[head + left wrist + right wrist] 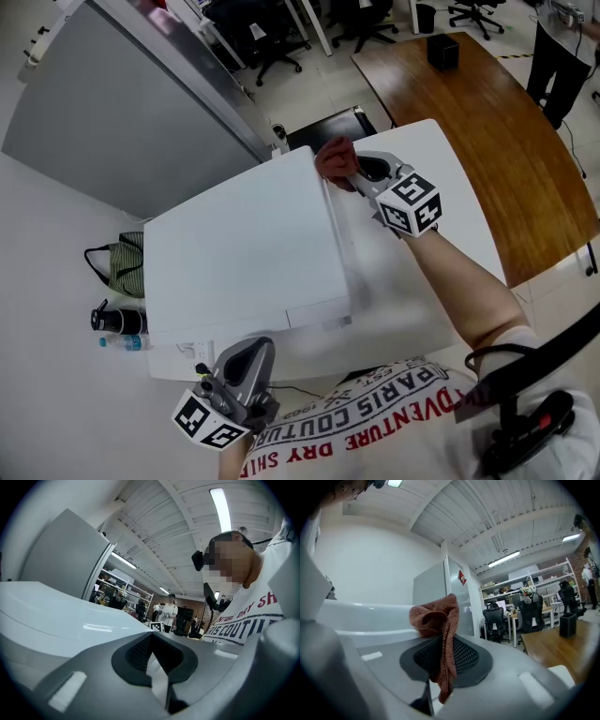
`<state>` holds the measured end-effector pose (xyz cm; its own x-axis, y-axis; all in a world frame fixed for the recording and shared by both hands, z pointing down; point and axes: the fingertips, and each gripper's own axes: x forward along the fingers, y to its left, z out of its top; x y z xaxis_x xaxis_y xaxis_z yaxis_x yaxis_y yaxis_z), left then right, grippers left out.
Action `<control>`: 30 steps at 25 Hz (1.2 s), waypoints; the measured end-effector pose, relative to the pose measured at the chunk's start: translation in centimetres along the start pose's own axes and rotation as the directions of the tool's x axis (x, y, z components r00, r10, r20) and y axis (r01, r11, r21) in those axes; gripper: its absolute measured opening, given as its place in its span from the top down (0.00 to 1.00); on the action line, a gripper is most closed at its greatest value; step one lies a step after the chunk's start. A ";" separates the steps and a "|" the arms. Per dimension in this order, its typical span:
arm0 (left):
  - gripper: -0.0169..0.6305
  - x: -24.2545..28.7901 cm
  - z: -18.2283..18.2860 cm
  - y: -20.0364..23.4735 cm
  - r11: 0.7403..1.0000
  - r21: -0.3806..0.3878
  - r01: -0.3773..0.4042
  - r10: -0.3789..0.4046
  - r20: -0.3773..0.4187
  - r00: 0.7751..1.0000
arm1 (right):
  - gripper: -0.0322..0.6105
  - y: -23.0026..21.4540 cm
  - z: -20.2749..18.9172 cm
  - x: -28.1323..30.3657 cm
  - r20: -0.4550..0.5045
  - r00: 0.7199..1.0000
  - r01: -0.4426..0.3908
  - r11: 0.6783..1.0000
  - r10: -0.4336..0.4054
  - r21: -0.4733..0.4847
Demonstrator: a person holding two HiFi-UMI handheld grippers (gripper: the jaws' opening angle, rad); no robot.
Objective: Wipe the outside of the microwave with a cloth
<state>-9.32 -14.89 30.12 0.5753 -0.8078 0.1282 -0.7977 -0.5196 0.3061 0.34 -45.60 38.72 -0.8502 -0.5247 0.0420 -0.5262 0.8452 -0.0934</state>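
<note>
**A:** Start with the big pieces. Where does everything sit?

**B:** A white table [445, 202] carries the microwave [244, 253], which is seen from above, so its broad white top fills the middle of the head view. A brown wooden table [487, 112] stands beyond, well apart.

**A:** And the tongs?

**B:** The right tongs [345, 171] reach to the far right corner of the microwave's top. They are clamped on the cloth [333, 157], a reddish-brown rag bunched above the jaws, with a tail hanging down between them. The left tongs [253, 354] are low at the near edge of the microwave, jaws pressed together with nothing in them.

**A:** So the cloth is on the job?

**B:** It's at the top's far edge, touching or just above it. I can't tell which.

**A:** How far along, then?

**B:** Hard to say. The top looks plain white all over, with nothing that marks wiped from unwiped. I'd judge the wiping is under way on the top. Nothing shows that the right side, door face or other walls have been wiped, so I'd count them as left to do.
</note>
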 end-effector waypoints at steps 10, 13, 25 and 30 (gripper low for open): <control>0.96 4.9 -2.7 -6.8 0.985 0.020 0.174 -0.173 -0.031 0.984 | 0.88 5.8 -4.5 -14.5 -0.047 0.997 -0.055 0.997 0.057 0.057; 0.96 6.3 -4.1 -8.9 0.977 0.013 0.215 -0.214 -0.049 0.976 | 0.88 9.2 -6.8 -18.6 -0.078 0.991 -0.102 0.992 0.107 0.072; 0.96 8.9 -6.3 -13.7 0.954 0.011 0.299 -0.296 -0.111 0.949 | 0.88 17.9 -12.7 -20.5 -0.140 0.955 -0.244 0.960 0.262 0.135; 0.96 7.4 -5.8 -11.6 0.971 0.011 0.237 -0.234 -0.109 0.966 | 0.88 17.7 -13.6 -16.9 -0.170 0.953 -0.235 0.965 0.252 0.115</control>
<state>5.19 -13.20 33.01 0.7625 -0.6281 0.1552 -0.6406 -0.6993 0.3172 5.26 -20.40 49.91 -0.9451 -0.2692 0.1854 -0.3063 0.9276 -0.2141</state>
